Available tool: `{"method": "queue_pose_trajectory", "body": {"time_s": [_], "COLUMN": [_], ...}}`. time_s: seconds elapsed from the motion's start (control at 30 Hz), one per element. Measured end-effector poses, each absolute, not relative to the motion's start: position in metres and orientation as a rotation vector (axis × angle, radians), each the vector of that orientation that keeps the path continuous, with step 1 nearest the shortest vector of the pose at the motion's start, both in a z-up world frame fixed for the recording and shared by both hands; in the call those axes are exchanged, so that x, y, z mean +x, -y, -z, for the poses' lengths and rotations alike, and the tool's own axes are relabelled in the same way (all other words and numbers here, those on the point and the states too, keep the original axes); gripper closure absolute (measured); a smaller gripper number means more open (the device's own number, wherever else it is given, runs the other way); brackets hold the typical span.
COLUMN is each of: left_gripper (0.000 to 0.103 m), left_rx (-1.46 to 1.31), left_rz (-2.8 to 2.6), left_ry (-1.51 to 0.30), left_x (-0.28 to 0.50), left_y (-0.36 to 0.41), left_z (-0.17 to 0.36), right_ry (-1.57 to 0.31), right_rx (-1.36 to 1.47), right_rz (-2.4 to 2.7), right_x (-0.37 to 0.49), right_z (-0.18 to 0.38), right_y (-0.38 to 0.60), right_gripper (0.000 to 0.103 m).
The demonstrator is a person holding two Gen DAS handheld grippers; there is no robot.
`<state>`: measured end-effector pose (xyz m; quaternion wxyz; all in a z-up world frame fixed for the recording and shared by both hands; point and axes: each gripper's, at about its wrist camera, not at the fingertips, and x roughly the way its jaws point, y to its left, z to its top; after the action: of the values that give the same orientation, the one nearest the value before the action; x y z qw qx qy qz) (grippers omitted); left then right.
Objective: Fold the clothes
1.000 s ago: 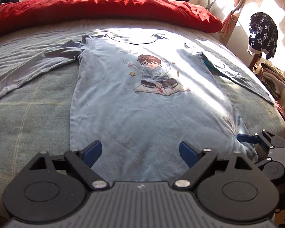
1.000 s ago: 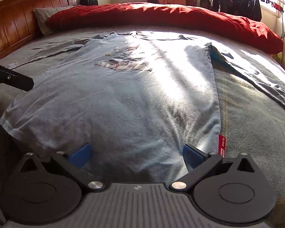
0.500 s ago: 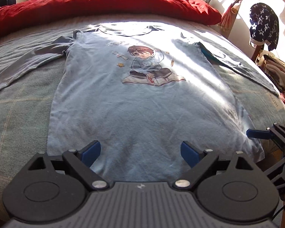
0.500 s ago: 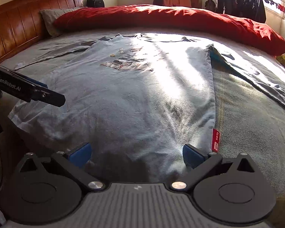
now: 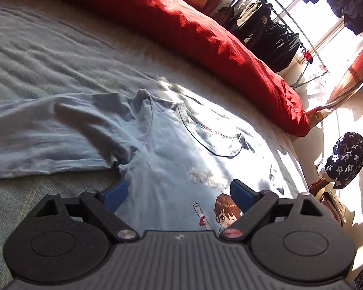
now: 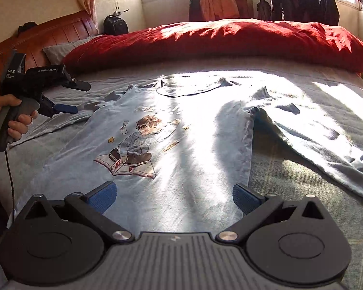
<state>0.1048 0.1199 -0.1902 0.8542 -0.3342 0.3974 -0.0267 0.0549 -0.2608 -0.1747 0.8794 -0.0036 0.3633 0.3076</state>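
A light blue long-sleeved shirt (image 5: pixel 171 159) (image 6: pixel 193 145) with a cartoon print (image 6: pixel 133 149) lies flat and face up on the bed. In the left wrist view my left gripper (image 5: pixel 177 193) hovers open over the shirt's chest, beside the armpit where the left sleeve (image 5: pixel 60 133) runs out to the side. The right wrist view shows that left gripper (image 6: pixel 75 96) in a person's hand, above the same sleeve. My right gripper (image 6: pixel 173 198) stands open over the shirt's lower body, near its right side seam. The right sleeve (image 6: pixel 314 133) lies spread out to the right. Nothing is between either pair of fingers.
A red duvet (image 5: pixel 205 36) (image 6: pixel 230 41) is heaped along the bed's far side. A wooden headboard (image 6: pixel 36 36) and a grey pillow (image 6: pixel 58 50) stand at the left. A rack of dark clothes (image 6: pixel 302 0) is by the window. A star-patterned cloth (image 5: pixel 346 159) hangs off the bed's right.
My left gripper has swung from the hem up to the shirt's left armpit and rolled sideways. The right gripper has moved up from the hem and to the left. Both stay open.
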Motion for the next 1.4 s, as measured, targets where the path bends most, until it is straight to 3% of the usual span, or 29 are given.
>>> {"method": "queue_pose_trajectory", "body": {"time_s": [0.17,0.23,0.33,0.4,0.47,0.57,0.83,0.9,1.03,1.1,1.27,1.4], "left_gripper": [0.021,0.021,0.033,0.075,0.096,0.1,0.096,0.078,0.064,0.051,0.051,0.052], "left_rx": [-0.833,-0.926,-0.978,-0.946,-0.888,-0.834,-0.754,-0.745,-0.632,-0.61,-0.551,-0.5], "left_rz": [-0.02,-0.021,-0.091,-0.146,-0.174,-0.212,-0.207,-0.143,0.015,0.108,0.152,0.165], "left_ry": [-0.87,-0.782,-0.672,-0.654,-0.661,-0.638,-0.724,-0.772,-0.779,-0.763,-0.85,-0.84], "left_x": [0.113,0.111,0.109,0.11,0.112,0.113,0.11,0.097,0.082,0.091,0.128,0.094], "left_y": [-0.144,-0.154,-0.162,-0.161,-0.16,-0.164,-0.17,-0.162,-0.132,-0.115,-0.085,-0.095], "left_z": [0.236,0.247,0.254,0.258,0.26,0.256,0.242,0.231,0.197,0.189,0.222,0.231], "right_ry": [-0.771,-0.776,-0.794,-0.808,-0.821,-0.823,-0.823,-0.82,-0.796,-0.792,-0.793,-0.838], "right_rx": [0.001,0.003,0.024,0.038,0.048,0.04,0.029,0.025,-0.006,-0.01,0.054,0.003], "right_rz": [-0.629,-0.615,-0.599,-0.592,-0.589,-0.581,-0.557,-0.57,-0.659,-0.725,-0.856,-0.783], "right_x": [0.099,0.108,0.117,0.118,0.118,0.117,0.118,0.117,0.117,0.127,0.163,0.167], "right_z": [0.176,0.182,0.192,0.197,0.201,0.203,0.199,0.196,0.188,0.186,0.199,0.222], "right_y": [0.254,0.254,0.255,0.256,0.256,0.258,0.265,0.266,0.258,0.241,0.202,0.212], "right_gripper": [0.0,0.0,0.0,0.0,0.0,0.0,0.0,0.0,0.0,0.0,0.0,0.0]}}
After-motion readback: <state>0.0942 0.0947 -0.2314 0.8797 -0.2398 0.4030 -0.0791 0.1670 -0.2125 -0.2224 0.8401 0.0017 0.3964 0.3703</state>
